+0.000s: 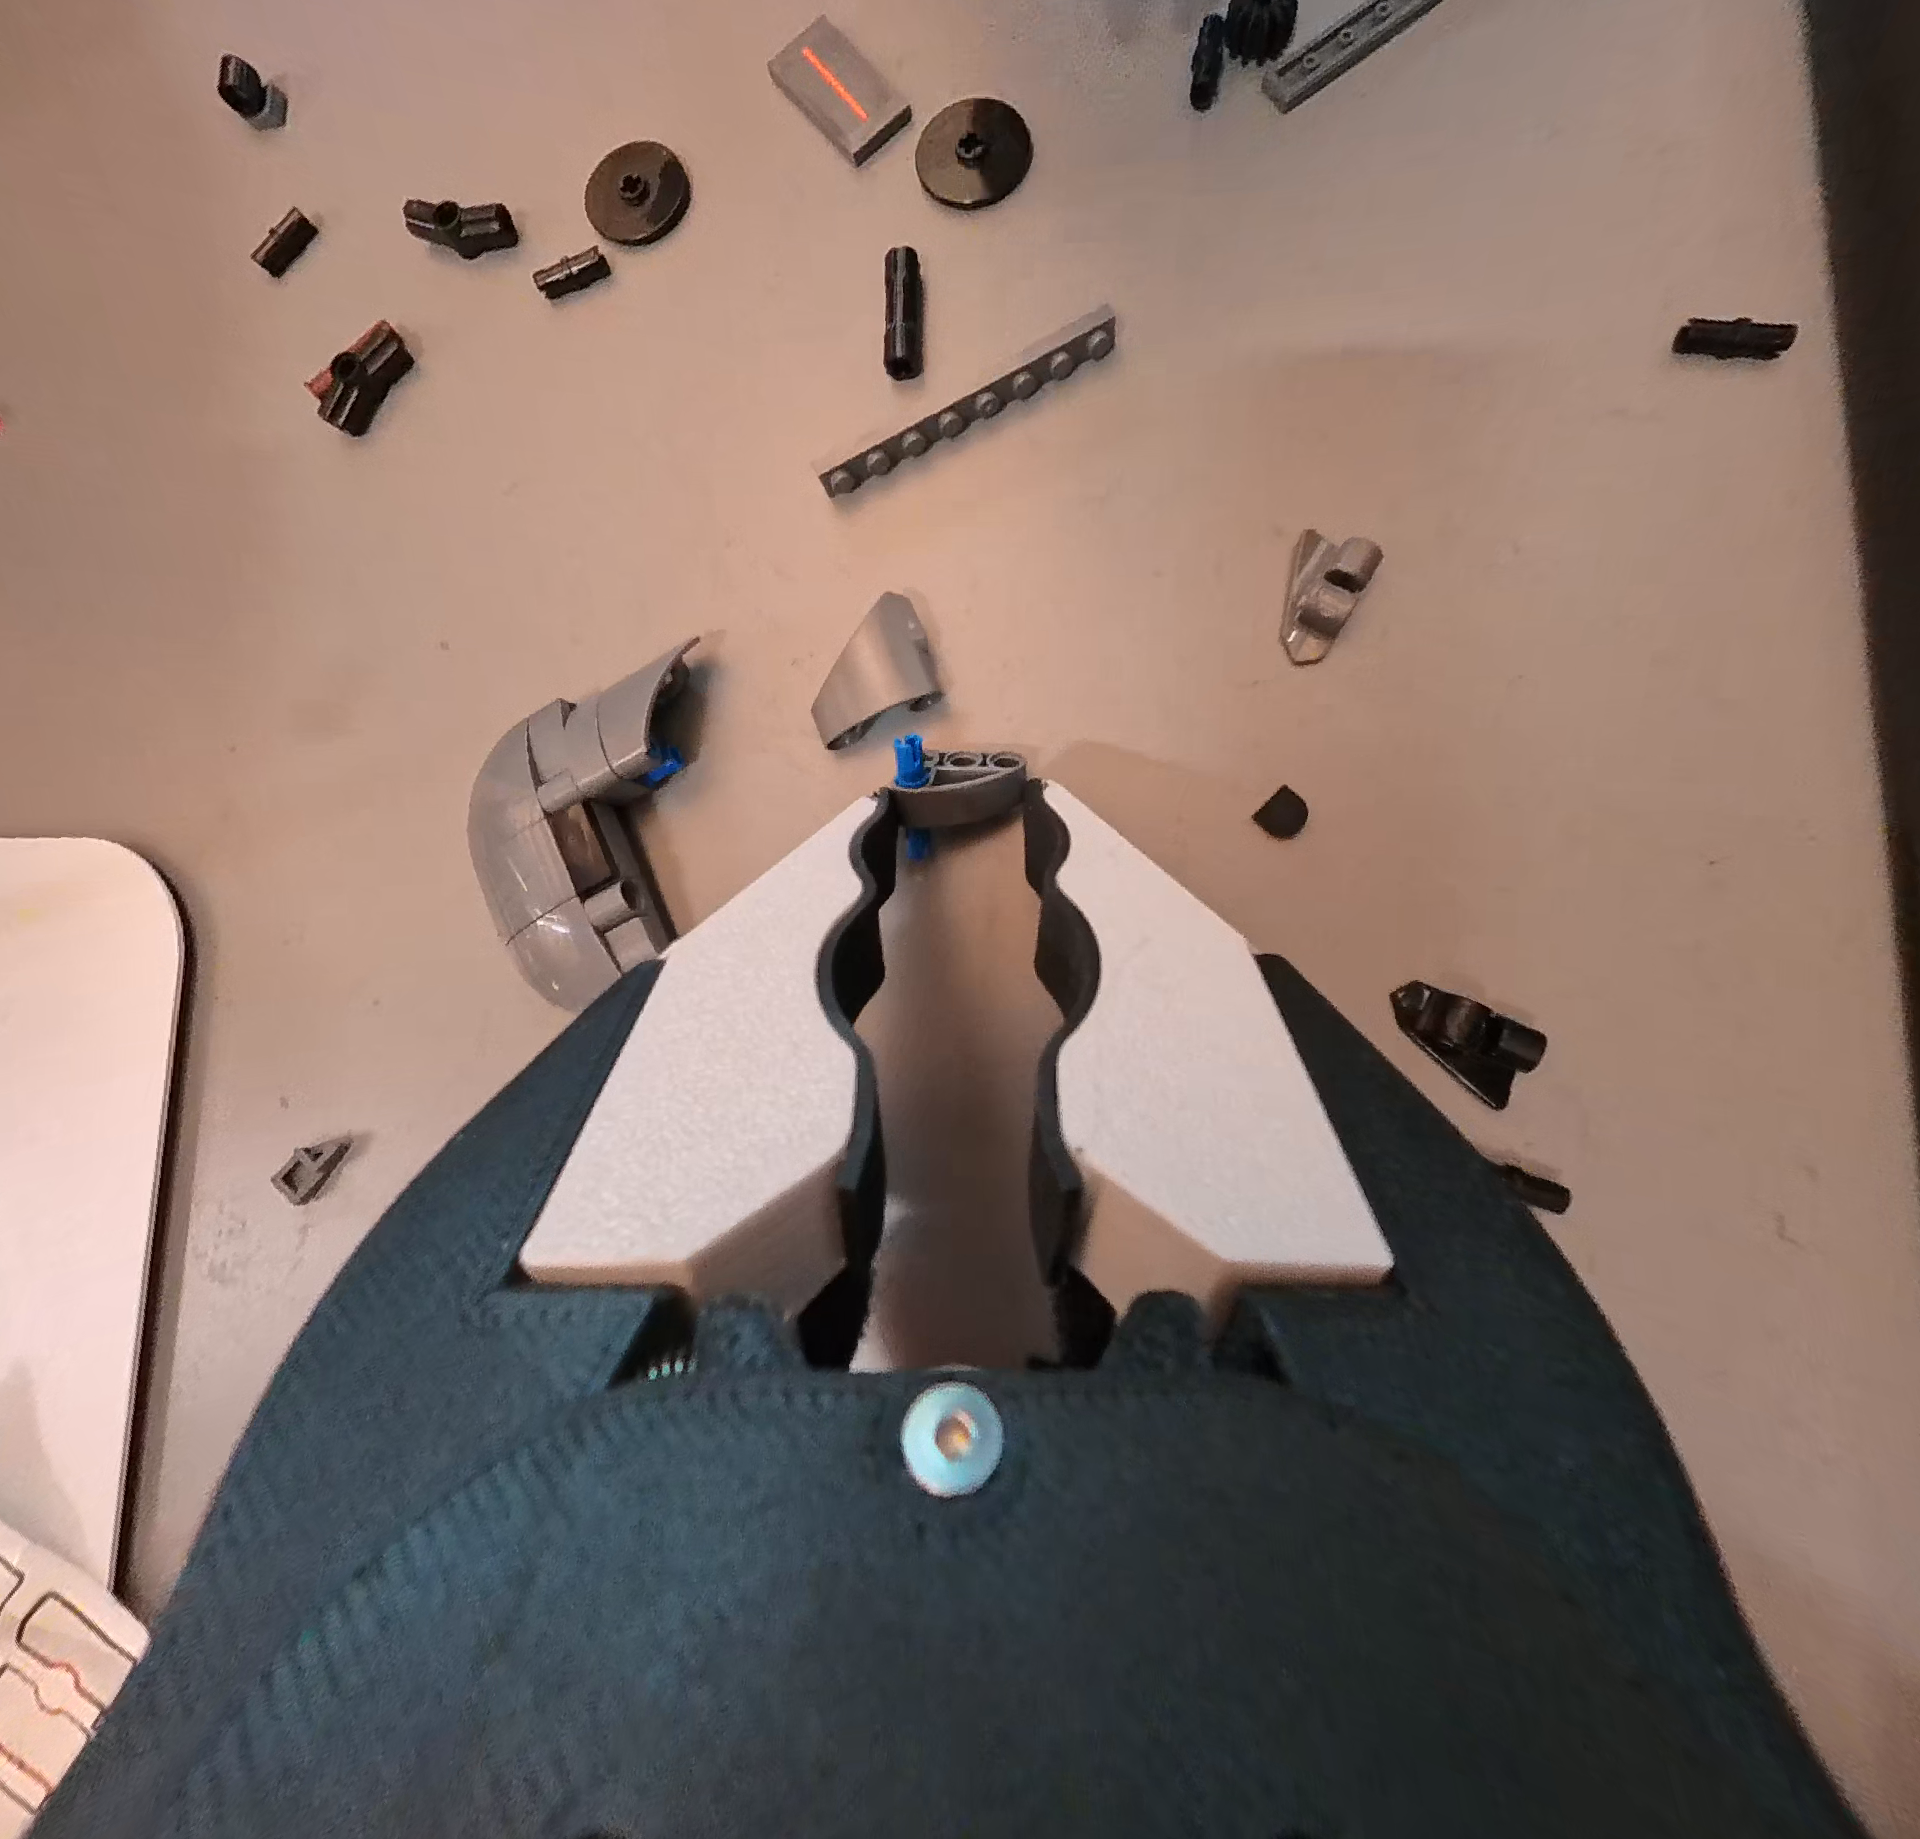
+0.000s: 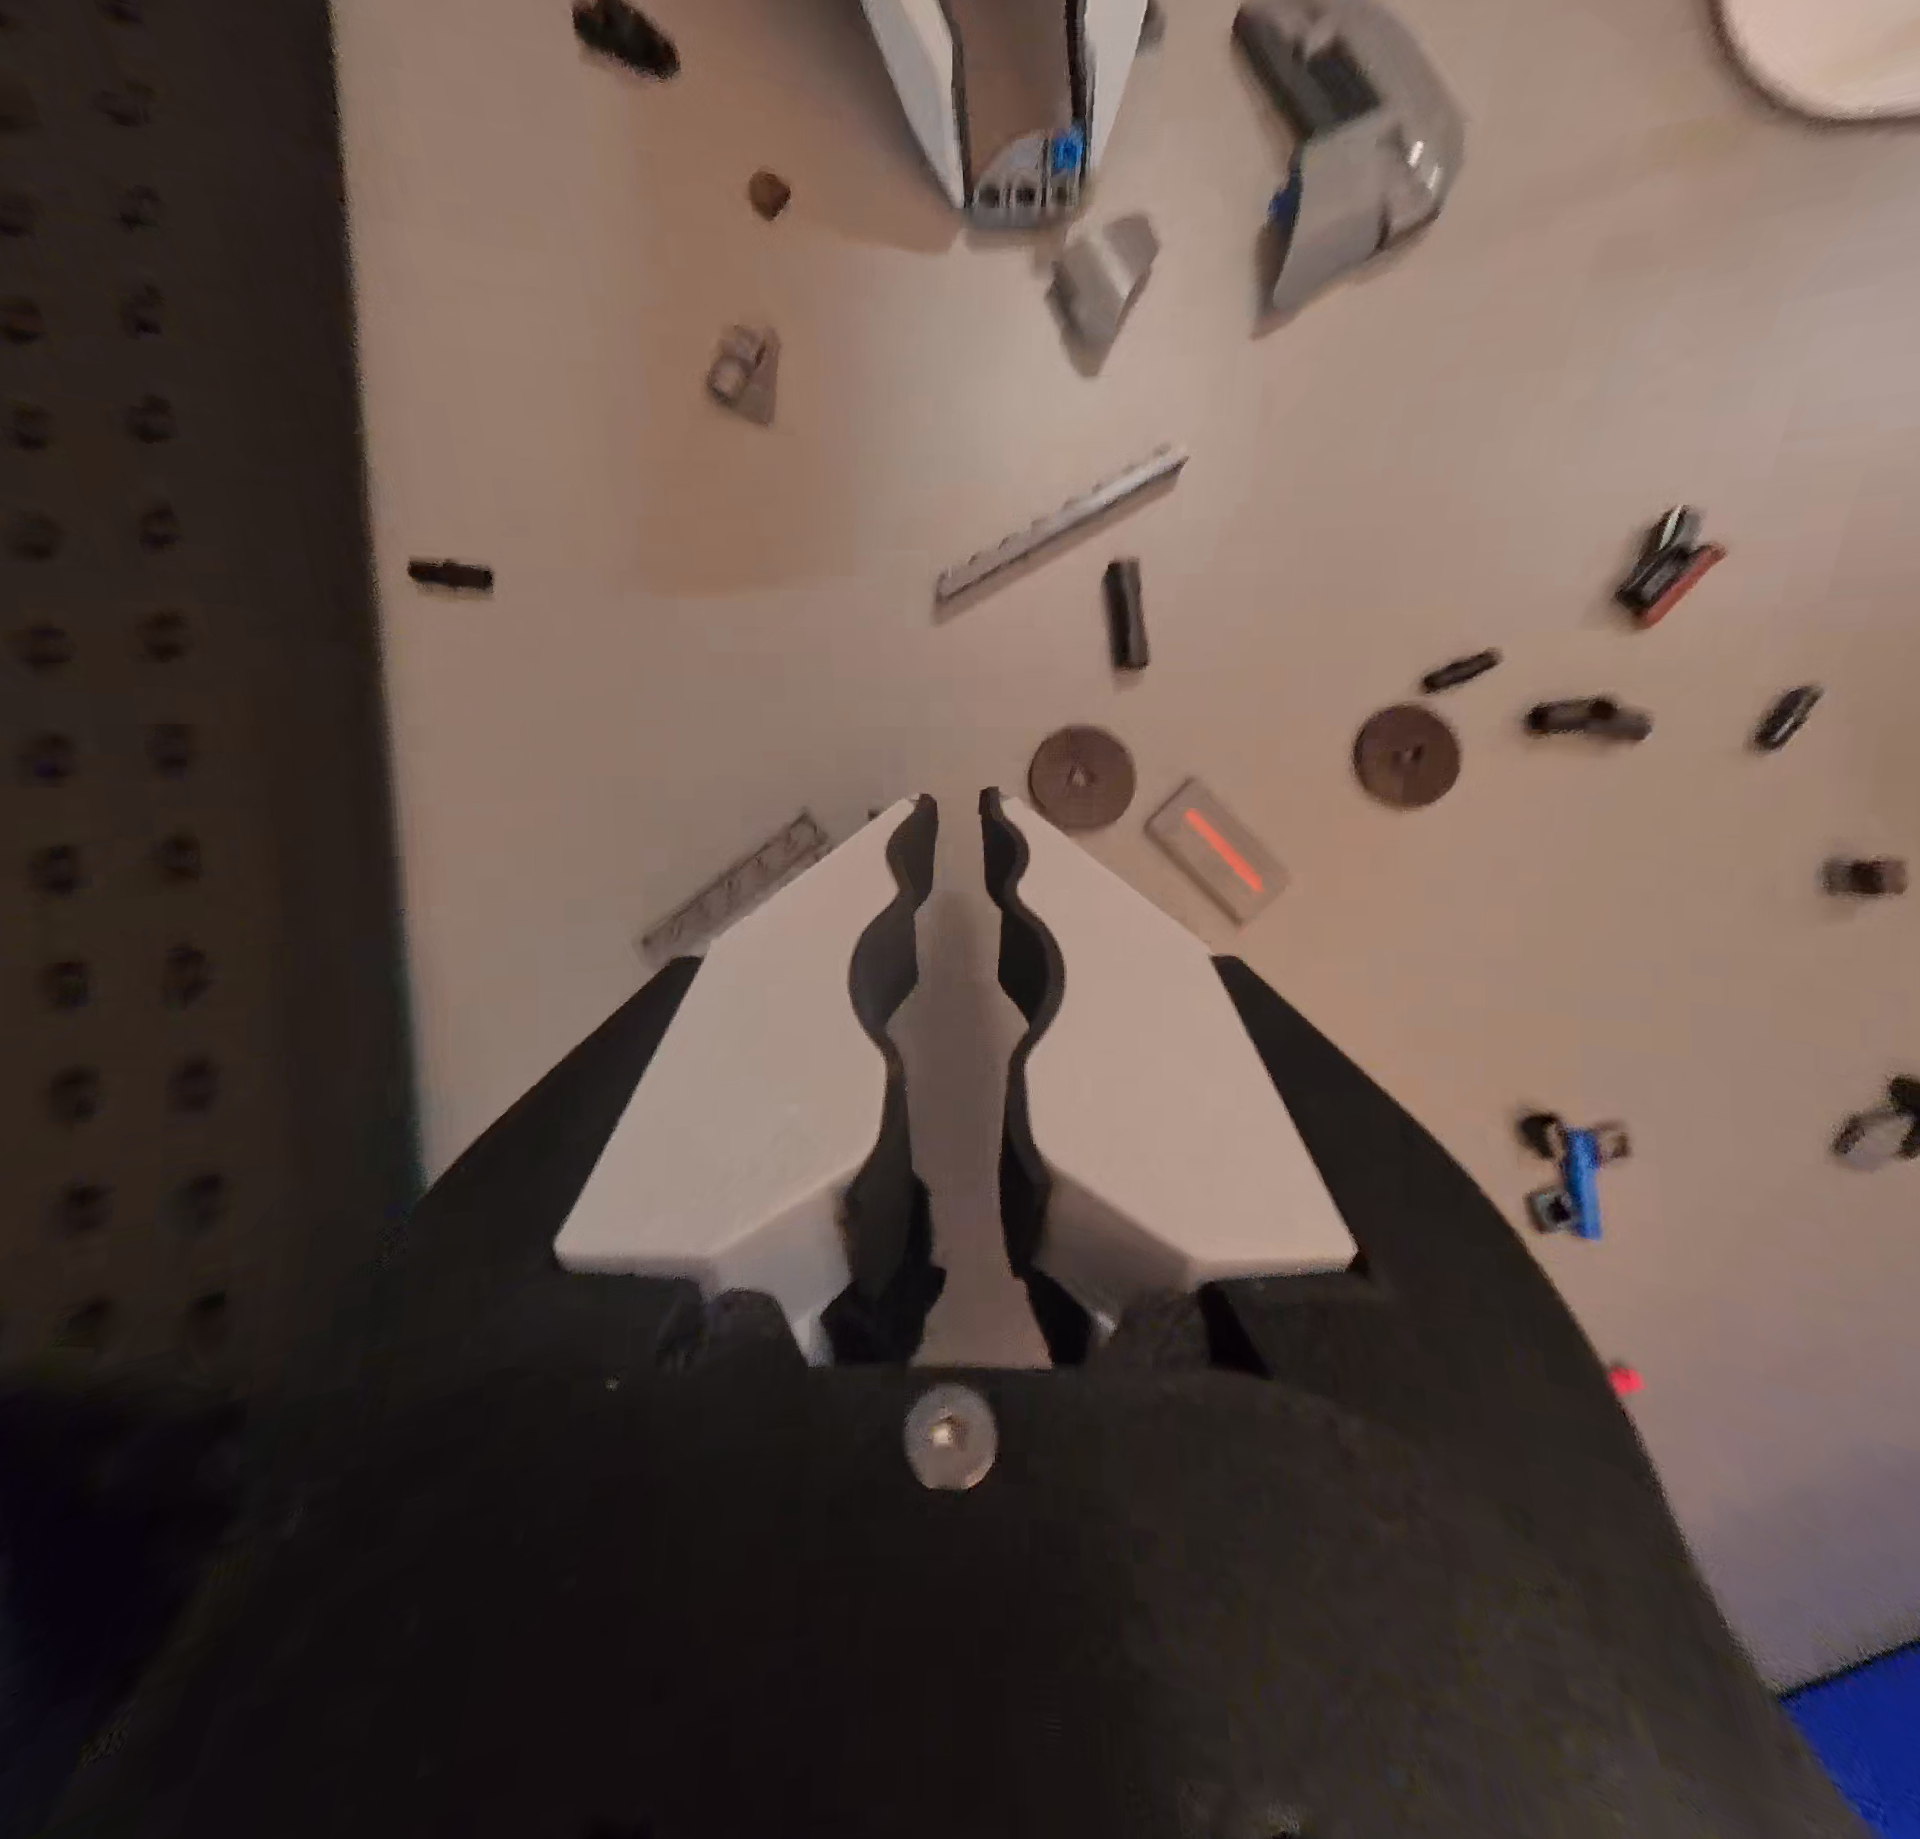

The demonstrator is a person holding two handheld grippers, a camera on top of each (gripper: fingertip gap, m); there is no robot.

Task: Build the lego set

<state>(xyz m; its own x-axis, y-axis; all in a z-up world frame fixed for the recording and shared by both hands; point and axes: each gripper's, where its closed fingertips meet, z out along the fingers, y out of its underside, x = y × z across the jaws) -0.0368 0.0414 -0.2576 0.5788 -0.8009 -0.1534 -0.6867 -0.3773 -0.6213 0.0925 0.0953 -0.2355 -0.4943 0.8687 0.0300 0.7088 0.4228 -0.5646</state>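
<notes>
Left wrist view: left gripper [image 1: 956, 802] points down at the beige tabletop [image 1: 623, 542], pinching a small grey curved lego piece with a blue pin [image 1: 961, 787]. Right gripper [image 2: 958, 802] hovers empty, jaws narrowly parted, a dark round lego disc [image 2: 1081, 777] just beside its tips.

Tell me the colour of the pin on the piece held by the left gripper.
Blue pin, on a grey piece; clearest in the left wrist view.

Left gripper [image 1: 956, 802] is showing white fingers with dark wavy pads, teal-black body, gripping a grey curved piece [image 1: 961, 790] with a blue pin [image 1: 909, 759]. Grey curved assembly [image 1: 577, 823] at 9 o'clock is carrying blue too. Grey tile [image 1: 840, 90] at 12 is bearing an orange-red stripe. Two black discs [image 1: 637, 193] are lying on the beige table [image 1: 1455, 542]. Right gripper [image 2: 958, 804] is showing white fingers, black body.
</notes>
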